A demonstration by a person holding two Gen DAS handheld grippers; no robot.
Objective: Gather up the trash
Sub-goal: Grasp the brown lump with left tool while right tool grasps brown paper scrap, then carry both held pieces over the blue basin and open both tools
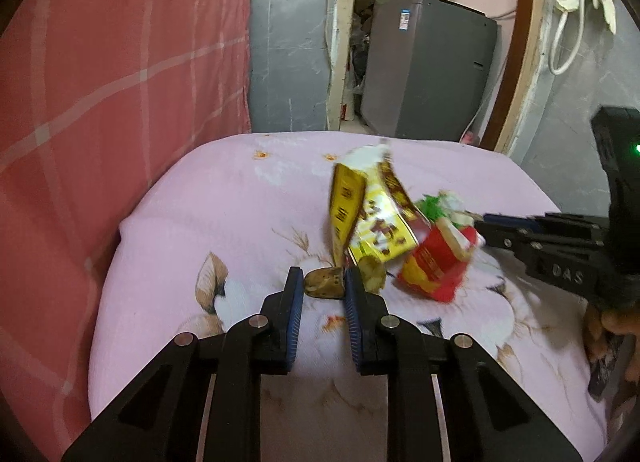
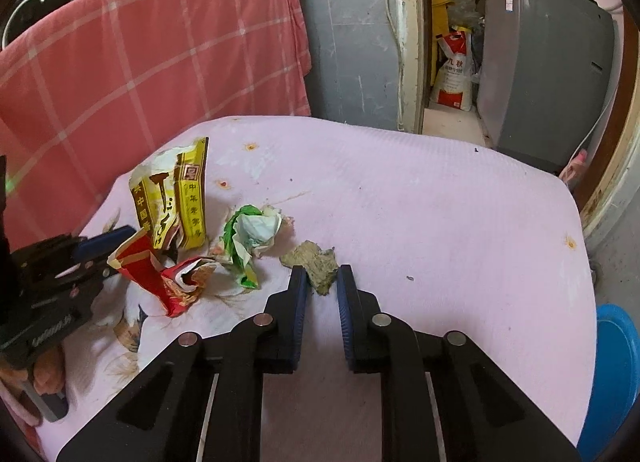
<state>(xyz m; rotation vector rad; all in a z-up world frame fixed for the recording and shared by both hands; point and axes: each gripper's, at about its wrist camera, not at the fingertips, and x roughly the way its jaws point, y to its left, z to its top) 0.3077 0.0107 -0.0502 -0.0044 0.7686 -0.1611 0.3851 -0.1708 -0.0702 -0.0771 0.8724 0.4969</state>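
Note:
Trash lies on a pink floral cloth (image 2: 400, 190): a torn yellow box (image 2: 176, 194), a crumpled red wrapper (image 2: 160, 282), a green-white wrapper (image 2: 252, 234) and a grey-brown lump (image 2: 316, 262). My right gripper (image 2: 322, 282) is open, its fingertips on either side of the lump's near corner. In the left wrist view the yellow box (image 1: 368, 214) and red wrapper (image 1: 436, 262) lie ahead. My left gripper (image 1: 320, 282) is open around a small brown scrap (image 1: 324, 283). The right gripper's fingers (image 1: 516, 230) reach in from the right.
A red checked cloth (image 2: 152, 62) hangs at the left behind the table. A grey appliance (image 2: 544, 62) stands in the doorway at the back right. A blue bin (image 2: 612, 374) sits beside the table's right edge.

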